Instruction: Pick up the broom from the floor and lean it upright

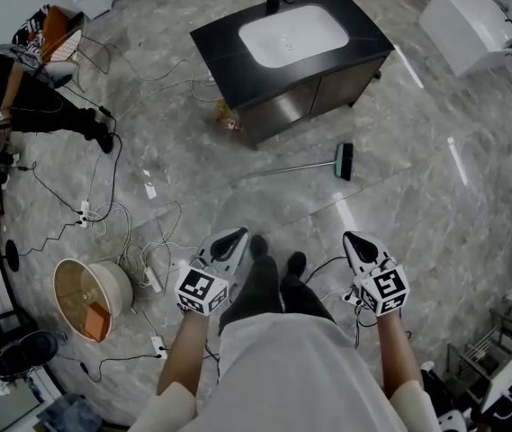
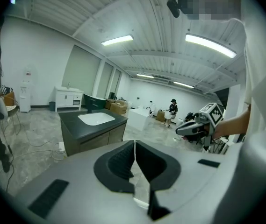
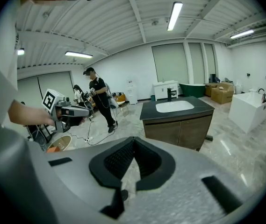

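Note:
The broom [image 1: 309, 166] lies flat on the marble floor in front of the vanity. Its dark head [image 1: 345, 160] is to the right and its thin handle runs left. In the head view my left gripper [image 1: 236, 237] and right gripper [image 1: 354, 239] hover side by side above the person's feet, well short of the broom. Both are shut with nothing in them. In the left gripper view the left gripper's [image 2: 134, 149] pads meet with nothing between, and the right gripper [image 2: 192, 127] shows off to the side. In the right gripper view the right gripper [image 3: 133, 154] is shut too.
A dark vanity with a white sink [image 1: 293, 50] stands beyond the broom. A white tub [image 1: 471, 23] is at the far right. Cables and a power strip [image 1: 121, 228] trail over the floor at left, beside a round basket [image 1: 89, 295]. A person [image 1: 22, 106] stands at the left edge.

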`<state>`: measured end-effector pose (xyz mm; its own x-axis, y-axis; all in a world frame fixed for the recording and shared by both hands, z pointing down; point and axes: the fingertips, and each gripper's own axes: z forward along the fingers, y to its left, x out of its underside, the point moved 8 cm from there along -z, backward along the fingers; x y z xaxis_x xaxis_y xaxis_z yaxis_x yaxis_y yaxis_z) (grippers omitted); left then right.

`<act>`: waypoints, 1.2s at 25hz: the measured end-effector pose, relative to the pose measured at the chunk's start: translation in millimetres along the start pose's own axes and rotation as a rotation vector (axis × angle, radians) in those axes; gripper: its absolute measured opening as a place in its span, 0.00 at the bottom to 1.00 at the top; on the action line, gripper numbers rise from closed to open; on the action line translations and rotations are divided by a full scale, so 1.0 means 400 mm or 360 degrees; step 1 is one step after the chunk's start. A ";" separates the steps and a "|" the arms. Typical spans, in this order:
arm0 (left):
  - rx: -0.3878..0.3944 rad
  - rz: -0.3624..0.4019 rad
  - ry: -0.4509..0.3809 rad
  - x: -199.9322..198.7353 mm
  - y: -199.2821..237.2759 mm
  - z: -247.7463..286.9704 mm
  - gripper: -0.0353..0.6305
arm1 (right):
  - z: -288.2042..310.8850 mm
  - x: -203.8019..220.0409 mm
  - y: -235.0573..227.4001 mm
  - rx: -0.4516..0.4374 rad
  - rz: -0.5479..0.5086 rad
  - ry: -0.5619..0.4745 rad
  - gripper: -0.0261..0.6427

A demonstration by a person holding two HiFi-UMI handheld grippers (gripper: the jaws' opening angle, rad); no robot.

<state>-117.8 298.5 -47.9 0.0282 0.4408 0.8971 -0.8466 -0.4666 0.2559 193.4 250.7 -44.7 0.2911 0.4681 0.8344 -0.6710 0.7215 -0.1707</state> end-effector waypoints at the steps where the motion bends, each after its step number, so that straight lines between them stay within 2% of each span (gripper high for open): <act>1: 0.0011 -0.0001 0.0005 0.005 0.029 0.013 0.07 | 0.026 -0.006 -0.002 0.0007 -0.0001 0.0016 0.04; 7: 0.0086 0.0035 0.0059 0.043 0.204 0.111 0.07 | 0.210 -0.036 -0.013 0.0037 0.0012 0.0068 0.04; 16: 0.0179 0.0033 0.0142 0.185 0.405 0.241 0.07 | 0.479 0.012 -0.041 0.0020 0.0022 0.0191 0.04; 24: 0.0269 -0.0092 0.0224 0.289 0.491 0.351 0.07 | 0.674 0.092 -0.085 -0.0056 -0.0028 0.0280 0.04; 30: 0.0288 -0.0048 0.0221 0.398 0.511 0.458 0.07 | 0.799 0.137 -0.154 -0.0182 -0.0119 0.0304 0.04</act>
<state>-189.0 133.1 213.2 -0.0318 0.5524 0.8330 -0.7370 -0.5759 0.3537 32.7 68.7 179.2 0.4682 0.4916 0.7342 -0.5645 0.8057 -0.1794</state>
